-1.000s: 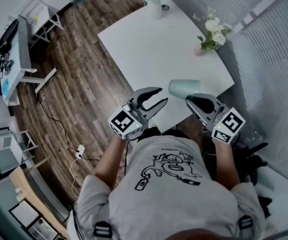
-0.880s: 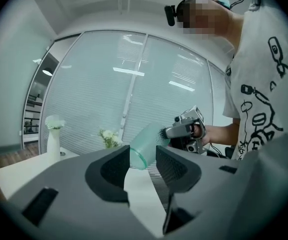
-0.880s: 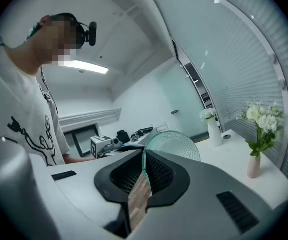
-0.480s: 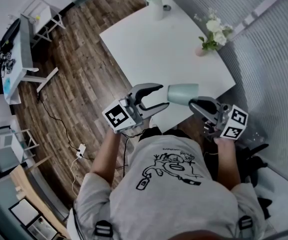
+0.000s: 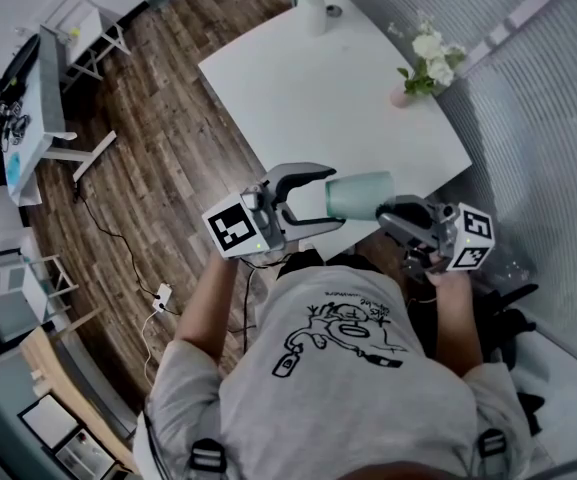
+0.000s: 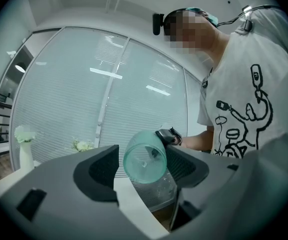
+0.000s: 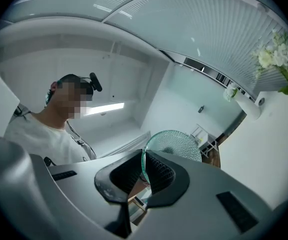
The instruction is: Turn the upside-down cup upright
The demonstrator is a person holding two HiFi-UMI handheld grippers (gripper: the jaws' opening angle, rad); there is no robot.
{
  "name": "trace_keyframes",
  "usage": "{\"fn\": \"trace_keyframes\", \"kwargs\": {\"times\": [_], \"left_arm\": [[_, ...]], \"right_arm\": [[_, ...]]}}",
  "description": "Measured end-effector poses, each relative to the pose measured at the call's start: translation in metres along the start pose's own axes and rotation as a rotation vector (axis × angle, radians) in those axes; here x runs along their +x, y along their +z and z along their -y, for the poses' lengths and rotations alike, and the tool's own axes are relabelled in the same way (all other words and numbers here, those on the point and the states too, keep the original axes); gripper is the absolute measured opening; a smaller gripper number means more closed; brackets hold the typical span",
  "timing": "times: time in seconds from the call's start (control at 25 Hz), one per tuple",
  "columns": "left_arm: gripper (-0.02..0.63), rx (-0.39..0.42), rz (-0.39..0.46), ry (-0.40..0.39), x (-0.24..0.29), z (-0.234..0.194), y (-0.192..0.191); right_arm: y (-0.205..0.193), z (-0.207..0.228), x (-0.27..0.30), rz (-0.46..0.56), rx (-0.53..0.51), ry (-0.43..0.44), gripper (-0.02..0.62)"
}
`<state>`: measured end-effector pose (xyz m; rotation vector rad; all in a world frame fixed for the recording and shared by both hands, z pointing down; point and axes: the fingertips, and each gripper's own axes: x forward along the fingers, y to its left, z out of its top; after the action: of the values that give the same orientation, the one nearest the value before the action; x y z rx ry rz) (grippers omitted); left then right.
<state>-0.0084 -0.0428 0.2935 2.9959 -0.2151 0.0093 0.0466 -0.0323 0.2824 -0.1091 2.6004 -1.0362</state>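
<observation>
Closest to the person's printed shirt (image 5: 343, 343), the right claw (image 5: 392, 211) is closed thin on the rim of the pale green cup (image 5: 360, 195), one pad inside the mouth and one outside. The cup lies on its side in the air over the near edge of the white worktop (image 5: 298, 78), its base pointing to the left claw (image 5: 325, 200). That claw's jaws are opening wide, with the base between them. Farther off stand a pink vase (image 5: 401, 99) and a white vase (image 5: 313, 16) of flowers.
</observation>
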Motion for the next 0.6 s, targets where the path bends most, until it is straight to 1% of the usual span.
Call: {"fn": "trace_keyframes", "kwargs": {"times": [0.12,0.24,0.4,0.6], "left_arm": [[0.291,0.021,-0.005,-0.020,0.0055,0.0051,0.0033],[0.291,0.026,0.000,-0.036,0.0096,0.0085,0.0076],[0.291,0.037,-0.002,-0.051,0.0098,0.0102,0.0094],[0.291,0.036,-0.006,-0.051,0.0104,0.0104,0.0073]], "right_arm": [[-0.0029,-0.0023,0.0024,-0.008,0.005,0.018,0.046],[-0.0026,-0.0042,0.0025,0.005,0.026,0.036,0.046],[-0.0013,-0.0048,0.0005,0.039,0.067,0.066,0.046],[0.0015,-0.0047,-0.0022,0.097,0.133,0.100,0.046]]}}
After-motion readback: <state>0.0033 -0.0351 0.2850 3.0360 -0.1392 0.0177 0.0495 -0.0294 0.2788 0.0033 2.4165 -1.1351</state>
